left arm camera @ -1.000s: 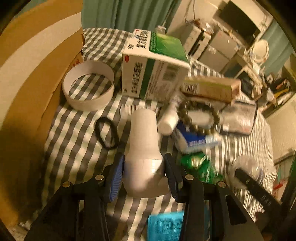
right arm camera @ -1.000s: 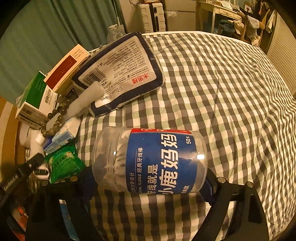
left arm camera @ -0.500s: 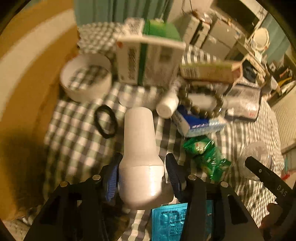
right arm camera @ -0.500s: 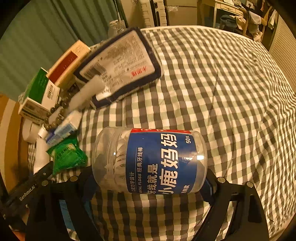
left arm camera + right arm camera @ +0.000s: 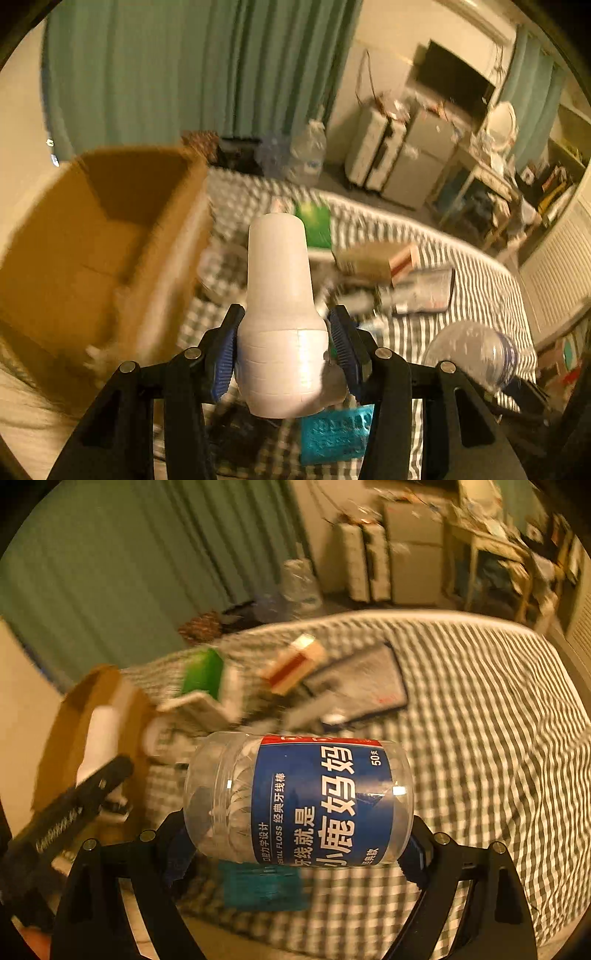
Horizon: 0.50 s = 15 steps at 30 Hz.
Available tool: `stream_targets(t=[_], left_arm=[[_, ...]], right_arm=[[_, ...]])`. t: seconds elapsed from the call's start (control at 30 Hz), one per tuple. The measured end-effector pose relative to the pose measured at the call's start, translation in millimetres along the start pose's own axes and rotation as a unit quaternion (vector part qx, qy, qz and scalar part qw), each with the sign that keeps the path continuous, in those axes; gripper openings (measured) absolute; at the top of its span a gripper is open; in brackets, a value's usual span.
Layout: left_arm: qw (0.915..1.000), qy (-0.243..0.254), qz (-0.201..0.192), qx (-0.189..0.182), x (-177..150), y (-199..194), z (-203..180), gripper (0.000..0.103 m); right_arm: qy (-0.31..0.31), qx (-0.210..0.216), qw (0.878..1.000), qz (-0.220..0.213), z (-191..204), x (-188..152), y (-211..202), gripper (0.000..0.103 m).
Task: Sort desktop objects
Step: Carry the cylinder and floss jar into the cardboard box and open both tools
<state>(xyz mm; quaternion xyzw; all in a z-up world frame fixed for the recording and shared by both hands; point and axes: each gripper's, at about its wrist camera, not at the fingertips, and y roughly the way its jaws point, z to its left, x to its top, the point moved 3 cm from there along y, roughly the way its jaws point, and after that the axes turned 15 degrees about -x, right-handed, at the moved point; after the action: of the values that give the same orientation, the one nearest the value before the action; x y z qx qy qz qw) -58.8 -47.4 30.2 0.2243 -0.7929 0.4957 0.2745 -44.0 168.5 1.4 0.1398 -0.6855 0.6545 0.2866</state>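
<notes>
Left wrist view: left gripper [image 5: 282,345] clamped on a white plastic bottle [image 5: 280,317], wide end between the blue pads, held in the air above the checked cloth [image 5: 476,266], next to an open cardboard box [image 5: 107,236].

Right wrist view: right gripper [image 5: 295,843] grips a clear dental floss jar [image 5: 299,799] w/ blue label, sideways, end to end, above the cloth.

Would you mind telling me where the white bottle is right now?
The white bottle is clamped in the left gripper, raised above the checked cloth, just right of the open cardboard box.
</notes>
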Motion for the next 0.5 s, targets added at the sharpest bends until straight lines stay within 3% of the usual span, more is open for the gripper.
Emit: stream_targets(t=[0.13,0.23,0.33,0.43,0.5], left_arm=[[0.9985,-0.014,-0.049,0.018,26,-44,26,0.050],[0.9920,-0.018,-0.079,0.097,34,-66,56,0.050],[0.9886,-0.043,-0.083,0.118,34,-71,93,0.050],[0.9791,-0.078,-0.059,0.178,30,-61,129,0.050],[0.9766,-0.090,-0.056,0.187,24,-63,147,0.050]], right_arm=[[-0.030,0.035,0.999,-0.029,38,16,-32,0.088],[-0.036,0.081,0.995,-0.036,68,32,-48,0.089],[-0.057,0.115,0.991,-0.037,110,47,-55,0.089],[-0.083,0.139,0.986,-0.040,154,56,-60,0.089],[-0.106,0.145,0.983,-0.041,185,58,-57,0.089]])
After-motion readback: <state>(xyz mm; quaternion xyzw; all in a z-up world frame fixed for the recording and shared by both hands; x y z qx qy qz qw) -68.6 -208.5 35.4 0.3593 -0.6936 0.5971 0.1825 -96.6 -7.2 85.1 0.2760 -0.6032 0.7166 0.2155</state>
